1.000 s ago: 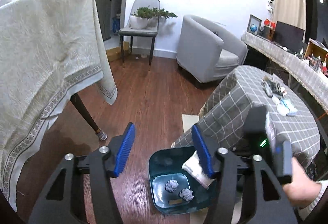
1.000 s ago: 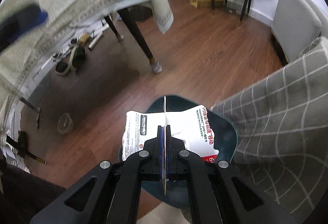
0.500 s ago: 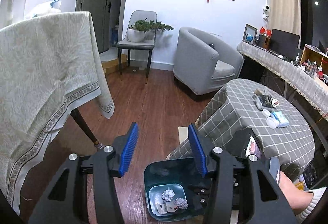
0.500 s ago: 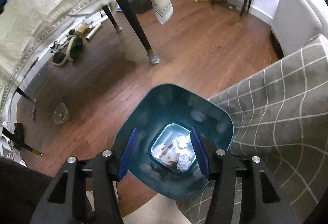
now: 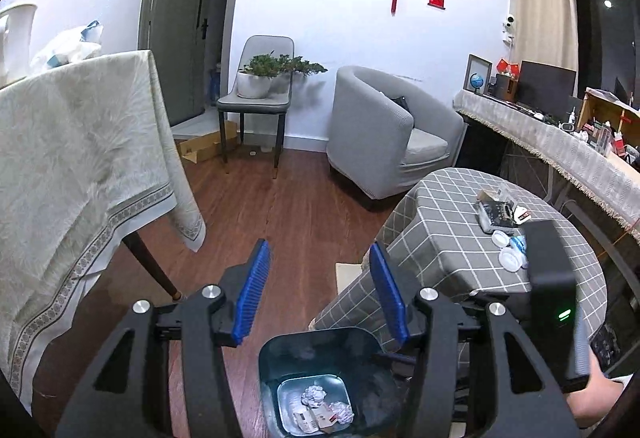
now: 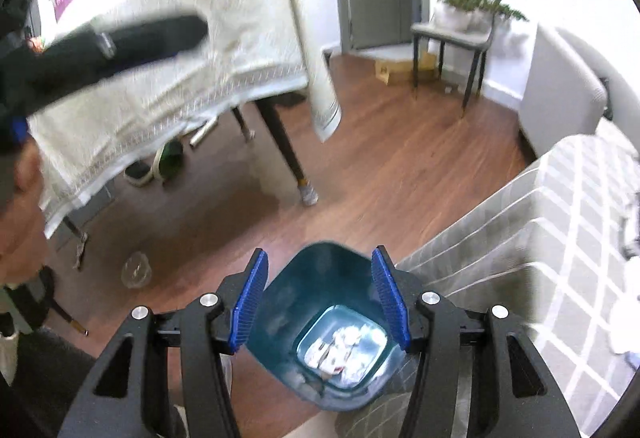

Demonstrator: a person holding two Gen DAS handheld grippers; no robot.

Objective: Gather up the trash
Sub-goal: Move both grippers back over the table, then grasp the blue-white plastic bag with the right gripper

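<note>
Right tool [image 6: 318, 298] just dropped the wrapper [image 6: 332, 352] into the bin [image 6: 280, 302]; both tools [image 5: 318, 292] spread, left one opening, empty. More trash [image 5: 508, 238] on the counter [image 5: 440, 222].

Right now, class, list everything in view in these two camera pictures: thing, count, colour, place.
Plastic trash bin: one, teal, on the floor beside the checked table.
Crumpled paper balls: two, white, in the bin bottom.
Flat wrapper: one, white, in the bin.
Round checked tablecloth table: one, grey, right.
Draped tablecloth: one, cream, left.
Armchair: one, grey, by the wall.
Potted plant: one, green, on the chair.
Left gripper: blue pads, opening, nothing between them.
Right gripper: blue pads, open, above the bin.
</note>
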